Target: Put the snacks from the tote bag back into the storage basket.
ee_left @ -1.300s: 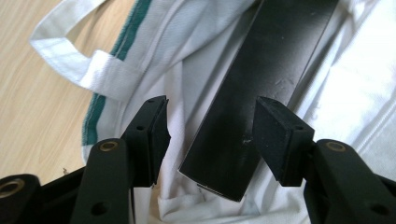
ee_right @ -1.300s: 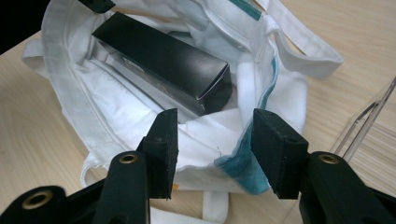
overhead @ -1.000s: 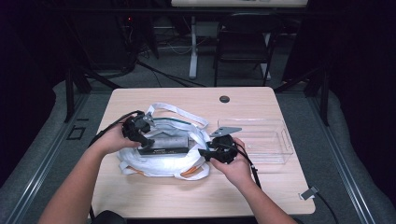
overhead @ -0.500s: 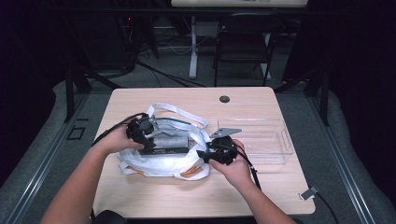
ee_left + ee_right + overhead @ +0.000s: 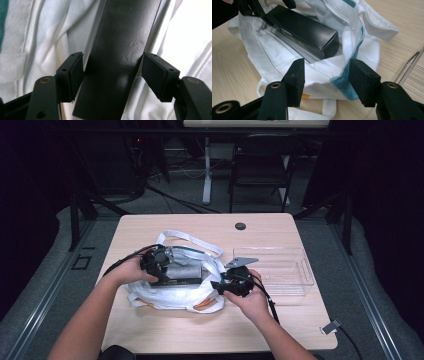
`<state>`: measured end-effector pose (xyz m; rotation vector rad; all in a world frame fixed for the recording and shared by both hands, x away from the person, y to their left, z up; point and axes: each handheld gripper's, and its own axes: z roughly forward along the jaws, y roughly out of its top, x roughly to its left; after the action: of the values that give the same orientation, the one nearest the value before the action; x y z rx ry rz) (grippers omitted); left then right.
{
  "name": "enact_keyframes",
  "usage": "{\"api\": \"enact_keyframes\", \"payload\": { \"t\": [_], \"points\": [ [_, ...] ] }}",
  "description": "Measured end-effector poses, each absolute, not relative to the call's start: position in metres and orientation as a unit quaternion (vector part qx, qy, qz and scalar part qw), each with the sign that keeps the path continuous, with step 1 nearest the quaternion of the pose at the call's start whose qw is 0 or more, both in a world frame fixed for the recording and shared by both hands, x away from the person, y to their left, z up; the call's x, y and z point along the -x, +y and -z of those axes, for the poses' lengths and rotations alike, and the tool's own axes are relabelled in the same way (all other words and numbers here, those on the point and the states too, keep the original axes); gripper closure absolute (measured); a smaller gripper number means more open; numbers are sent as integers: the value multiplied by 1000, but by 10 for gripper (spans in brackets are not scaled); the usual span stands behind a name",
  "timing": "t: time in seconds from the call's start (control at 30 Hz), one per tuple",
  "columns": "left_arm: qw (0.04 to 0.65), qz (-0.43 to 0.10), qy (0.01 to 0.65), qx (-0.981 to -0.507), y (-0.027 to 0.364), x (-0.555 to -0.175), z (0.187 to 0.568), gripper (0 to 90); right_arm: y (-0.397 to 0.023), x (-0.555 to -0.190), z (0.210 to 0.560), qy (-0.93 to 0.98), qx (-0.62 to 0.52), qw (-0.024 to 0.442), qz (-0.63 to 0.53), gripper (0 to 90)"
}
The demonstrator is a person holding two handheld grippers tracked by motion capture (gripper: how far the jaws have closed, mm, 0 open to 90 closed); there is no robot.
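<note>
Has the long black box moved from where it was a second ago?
No. The black box lies at the same spot on the white bag, left of the clear tray. The left gripper has just been opening around it.

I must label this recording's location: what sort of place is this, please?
Probably a lab or recording studio: a light wooden table on grey floor mats, dark surroundings, cables on the floor and a folding chair behind.

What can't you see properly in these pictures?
- Black box: its far end, right gripper view, is hidden behind the left gripper.
- Box's lettering: too blurred to read, same view.
- White bag: cut off by every edge, left gripper view.
- Clear bin: contents hard to tell, high view.
</note>
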<state>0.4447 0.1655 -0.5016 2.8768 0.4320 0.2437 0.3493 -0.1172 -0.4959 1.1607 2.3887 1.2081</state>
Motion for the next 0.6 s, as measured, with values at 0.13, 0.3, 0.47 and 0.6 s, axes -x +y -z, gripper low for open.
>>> {"api": "enact_keyframes", "payload": {
  "t": [0.13, 0.3, 0.47, 0.6],
  "points": [
    [99, -81, 142, -981, 162, -447, 507, 338, -117, -349, 496, 812, -397, 110, -413, 473],
    [94, -75, 135, -984, 159, -450, 512, 335, -117, -349, 497, 813, -394, 112, -413, 475],
    [89, -74, 134, -984, 157, -452, 519, 333, -117, -349, 496, 815, -393, 113, -411, 476],
    [88, -71, 131, -985, 156, -454, 525, 330, -116, -349, 496, 815, -393, 114, -410, 477]
  ]
}}
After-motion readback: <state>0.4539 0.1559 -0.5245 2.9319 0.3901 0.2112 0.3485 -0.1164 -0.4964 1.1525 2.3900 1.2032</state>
